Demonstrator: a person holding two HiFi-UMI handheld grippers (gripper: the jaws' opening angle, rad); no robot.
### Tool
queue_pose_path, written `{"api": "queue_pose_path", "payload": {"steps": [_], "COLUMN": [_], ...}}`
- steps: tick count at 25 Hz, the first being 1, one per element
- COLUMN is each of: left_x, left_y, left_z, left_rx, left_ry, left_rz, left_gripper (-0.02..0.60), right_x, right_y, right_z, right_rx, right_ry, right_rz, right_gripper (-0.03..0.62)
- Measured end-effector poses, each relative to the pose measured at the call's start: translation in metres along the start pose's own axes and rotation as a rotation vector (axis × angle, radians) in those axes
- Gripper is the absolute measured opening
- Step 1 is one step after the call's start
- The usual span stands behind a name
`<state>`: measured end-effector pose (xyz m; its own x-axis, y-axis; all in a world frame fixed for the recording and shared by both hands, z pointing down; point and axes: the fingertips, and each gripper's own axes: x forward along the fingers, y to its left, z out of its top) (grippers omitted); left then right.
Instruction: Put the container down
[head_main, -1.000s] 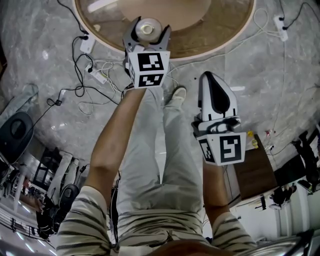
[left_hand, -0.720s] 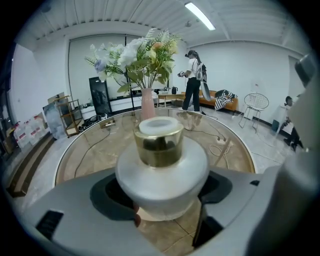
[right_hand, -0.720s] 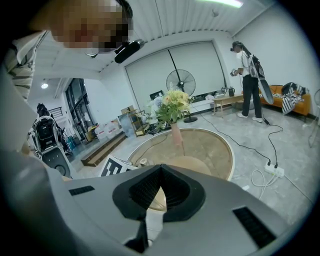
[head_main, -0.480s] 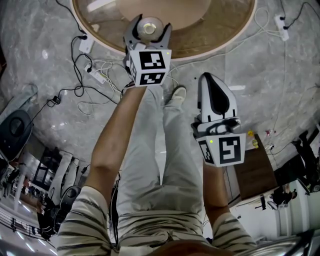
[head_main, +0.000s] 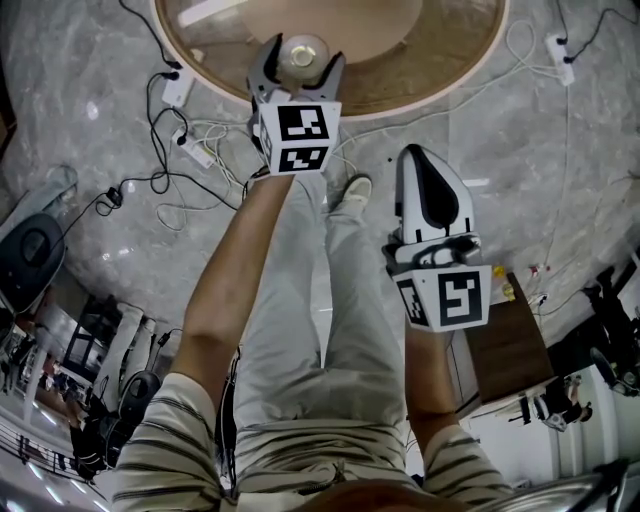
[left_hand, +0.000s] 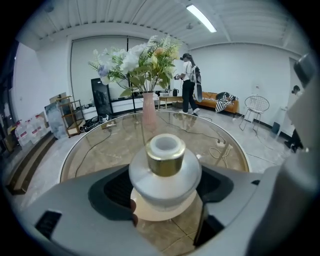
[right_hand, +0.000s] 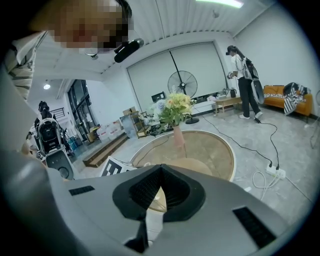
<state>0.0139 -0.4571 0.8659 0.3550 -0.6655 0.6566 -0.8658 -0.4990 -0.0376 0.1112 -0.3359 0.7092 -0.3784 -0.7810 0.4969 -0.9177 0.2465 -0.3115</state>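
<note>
A small white container (head_main: 300, 52) with a gold neck (left_hand: 166, 161) stands on the round glass table (head_main: 440, 85), on a pale disc. My left gripper (head_main: 302, 56) reaches over the table's near edge and straddles it. Its jaws are opening, and the container's white body (left_hand: 165, 182) sits between the dark pads (left_hand: 112, 187) with no clear squeeze on it. My right gripper (head_main: 424, 152) hangs lower right, above the marble floor and off the table. Its jaws (right_hand: 157, 192) are shut with nothing between them.
A pink vase of flowers (left_hand: 149, 112) stands at the table's middle. Cables and power strips (head_main: 190, 150) lie on the floor at the table's left edge. A brown cabinet (head_main: 510, 340) is at my right. A person (left_hand: 189, 82) stands at the far side of the room.
The left gripper's fingers have spread slightly wider around the container. The right gripper has not moved.
</note>
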Motion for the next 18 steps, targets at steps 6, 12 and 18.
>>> {"api": "queue_pose_path", "payload": {"steps": [6, 12, 18], "left_x": [-0.024, -0.062, -0.105], "left_y": [-0.002, -0.005, -0.003], "left_z": [0.013, 0.030, 0.048], "left_rx": [-0.006, -0.007, -0.035], "left_ry": [-0.014, -0.024, -0.039], "left_rz": [0.010, 0.025, 0.050], "left_gripper": [0.357, 0.331, 0.284], "right_x": [-0.015, -0.039, -0.061], "right_y": [0.006, 0.017, 0.029], "right_z": [0.013, 0.034, 0.058], "right_rx": [-0.006, -0.020, -0.050], "right_ry": [-0.026, -0.055, -0.082], "right_rz": [-0.004, 0.008, 0.023], "right_gripper": [0.008, 0.008, 0.008]}}
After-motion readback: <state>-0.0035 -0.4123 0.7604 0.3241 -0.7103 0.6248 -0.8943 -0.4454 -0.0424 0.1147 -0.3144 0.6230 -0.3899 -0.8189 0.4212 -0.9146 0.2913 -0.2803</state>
